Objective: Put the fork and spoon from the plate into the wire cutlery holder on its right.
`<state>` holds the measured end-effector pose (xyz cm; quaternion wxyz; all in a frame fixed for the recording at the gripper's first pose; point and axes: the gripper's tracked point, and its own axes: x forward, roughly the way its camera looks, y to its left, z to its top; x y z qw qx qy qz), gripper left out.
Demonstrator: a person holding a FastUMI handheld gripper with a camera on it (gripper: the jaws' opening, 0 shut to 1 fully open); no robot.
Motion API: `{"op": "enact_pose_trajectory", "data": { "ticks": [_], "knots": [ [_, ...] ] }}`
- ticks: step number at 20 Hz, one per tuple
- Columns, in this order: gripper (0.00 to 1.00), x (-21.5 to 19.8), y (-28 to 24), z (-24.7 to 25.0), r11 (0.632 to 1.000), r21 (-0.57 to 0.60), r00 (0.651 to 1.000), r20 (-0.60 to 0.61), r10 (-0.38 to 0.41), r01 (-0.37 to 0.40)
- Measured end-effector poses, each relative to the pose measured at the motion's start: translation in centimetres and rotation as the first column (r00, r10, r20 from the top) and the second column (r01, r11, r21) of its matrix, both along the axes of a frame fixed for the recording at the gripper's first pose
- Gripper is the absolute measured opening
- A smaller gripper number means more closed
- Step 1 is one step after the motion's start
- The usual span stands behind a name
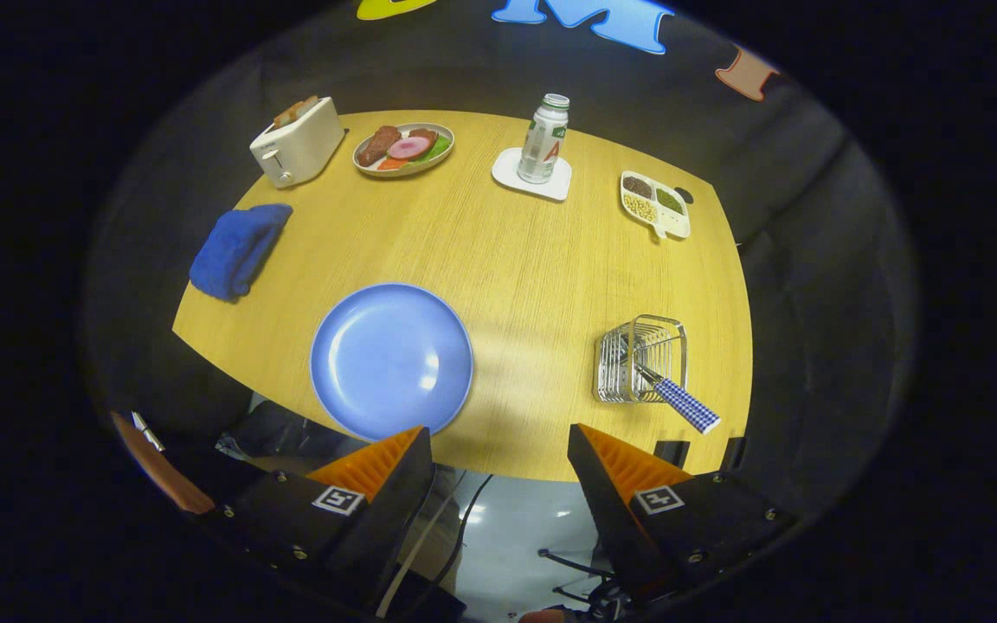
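A blue plate (391, 358) lies bare near the table's front edge, just beyond my left finger. To its right stands the wire cutlery holder (640, 358), with cutlery in it whose blue-and-white checked handles (687, 405) lean out toward the front right. My gripper (498, 433) hangs high above the table's front edge, open, with nothing between its fingers. How many pieces sit in the holder I cannot tell.
A blue cloth (239, 249) lies at the left edge. At the back stand a white toaster (297, 141), a plate of food (403, 148), a bottle (544, 139) on a white coaster and a divided dish of grains (655, 202). Floor and chair parts show below the table (533, 277).
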<state>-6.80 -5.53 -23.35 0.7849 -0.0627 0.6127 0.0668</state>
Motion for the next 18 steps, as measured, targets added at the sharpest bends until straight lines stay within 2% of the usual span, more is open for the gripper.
{"op": "enact_pose_trajectory", "data": {
  "ticks": [4,6,10,12,15,18],
  "knots": [
    [0.98,0.3,1.9,-0.3,1.0,0.009,0.999,0.042,-0.016,0.016],
    [0.98,1.6,2.8,-0.2,0.999,0.02,0.993,0.111,-0.044,0.042],
    [0.98,4.5,5.5,1.2,0.996,0.091,0.96,0.276,-0.042,0.017],
    [0.97,7.0,6.0,3.1,0.996,0.086,0.909,0.417,-0.013,-0.025],
    [0.97,10.3,7.0,6.5,0.995,0.083,0.772,0.635,-0.007,-0.059],
    [0.97,12.1,8.4,8.8,0.992,0.105,0.658,0.753,-0.031,-0.073]
  ]
}}
